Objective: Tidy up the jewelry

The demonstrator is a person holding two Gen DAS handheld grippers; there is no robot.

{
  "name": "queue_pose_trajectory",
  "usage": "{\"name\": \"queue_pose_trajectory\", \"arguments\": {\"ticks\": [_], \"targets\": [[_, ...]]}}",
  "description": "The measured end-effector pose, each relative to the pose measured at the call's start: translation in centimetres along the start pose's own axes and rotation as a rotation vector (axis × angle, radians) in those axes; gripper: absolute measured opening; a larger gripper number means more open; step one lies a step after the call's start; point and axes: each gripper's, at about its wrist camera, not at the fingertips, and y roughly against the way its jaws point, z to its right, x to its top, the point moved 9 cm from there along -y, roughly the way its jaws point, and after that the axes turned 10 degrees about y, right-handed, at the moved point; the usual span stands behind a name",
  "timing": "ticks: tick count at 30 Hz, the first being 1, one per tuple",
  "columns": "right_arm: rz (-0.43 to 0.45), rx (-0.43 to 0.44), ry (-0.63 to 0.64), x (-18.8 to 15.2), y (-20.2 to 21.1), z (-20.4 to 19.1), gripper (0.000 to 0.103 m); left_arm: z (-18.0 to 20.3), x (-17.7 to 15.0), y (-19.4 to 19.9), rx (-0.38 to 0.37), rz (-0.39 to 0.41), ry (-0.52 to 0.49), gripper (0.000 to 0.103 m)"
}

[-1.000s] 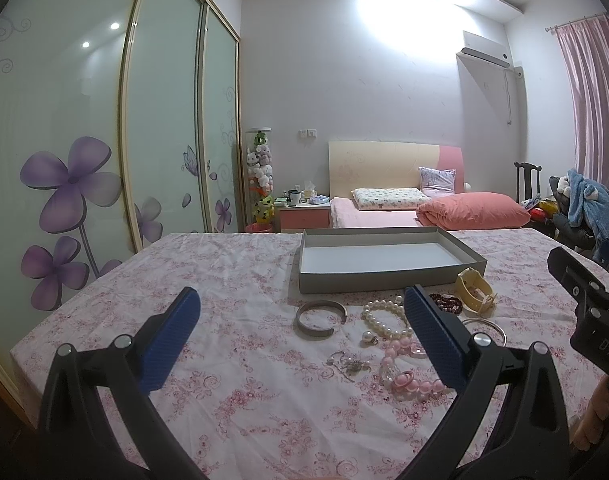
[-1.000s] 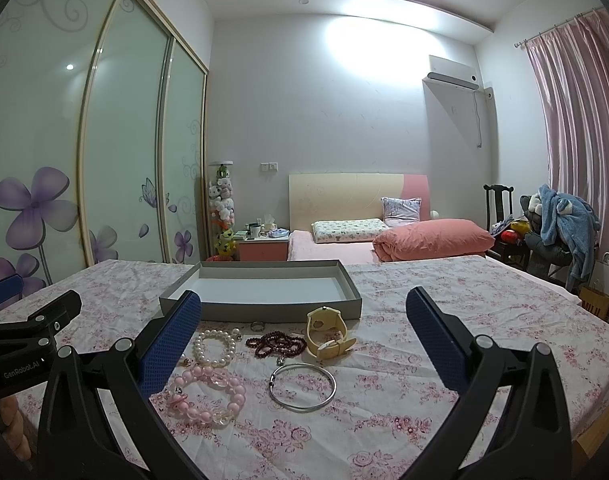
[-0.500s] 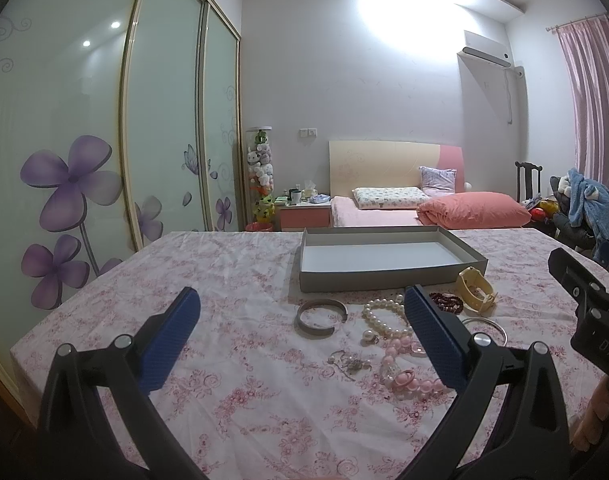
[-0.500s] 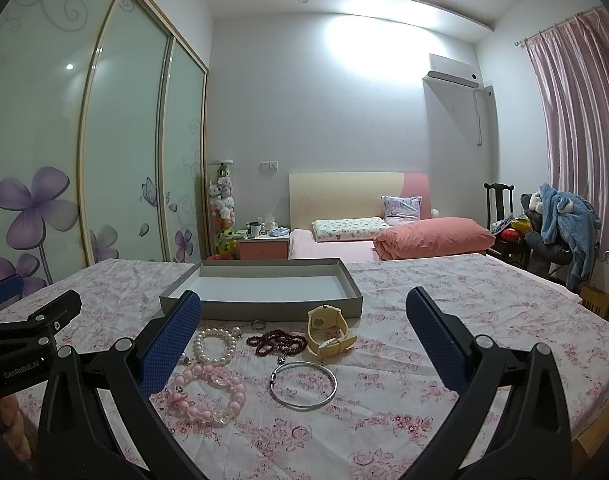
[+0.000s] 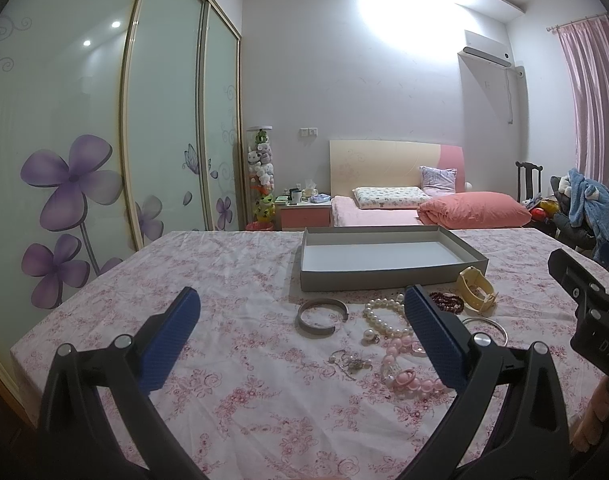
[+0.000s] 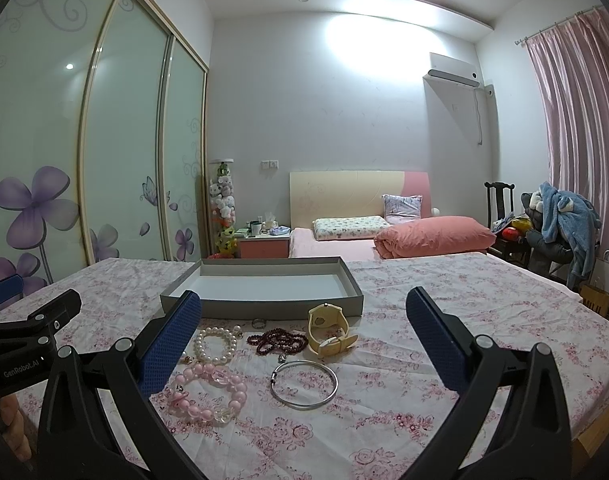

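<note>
A shallow grey tray with a white floor lies on the floral cloth. In front of it lie a grey cuff bangle, a pearl bracelet, a dark red bead bracelet, a cream watch, a silver bangle, a pink bead bracelet, a small chain and a ring. My left gripper is open, near the cuff. My right gripper is open, above the silver bangle.
The table's left edge runs along glass wardrobe doors with purple flowers. Beyond the table are a bed with a pink duvet, a nightstand, and a chair piled with clothes at right.
The right wrist view has shifted slightly so the jewelry sits a little higher. The left gripper has barely moved. Both stay open.
</note>
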Motion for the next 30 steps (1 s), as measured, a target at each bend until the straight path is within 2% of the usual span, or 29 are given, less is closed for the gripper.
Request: {"name": "queue_pose_trajectory", "arguments": {"ticks": [21, 26, 30], "targets": [[-0.017, 0.006, -0.004, -0.8, -0.4, -0.2, 0.101, 0.0, 0.0, 0.0, 0.001, -0.003, 0.0, 0.099], [-0.087, 0.041, -0.012, -1.4, -2.5, -0.4, 0.101, -0.6, -0.6, -0.5, 0.004, -0.048, -0.002, 0.099], [-0.222, 0.094, -0.025, -2.8, -5.6, 0.1, 0.101, -0.8, -1.0, -3.0, 0.003, -0.13, -0.011, 0.099]]}}
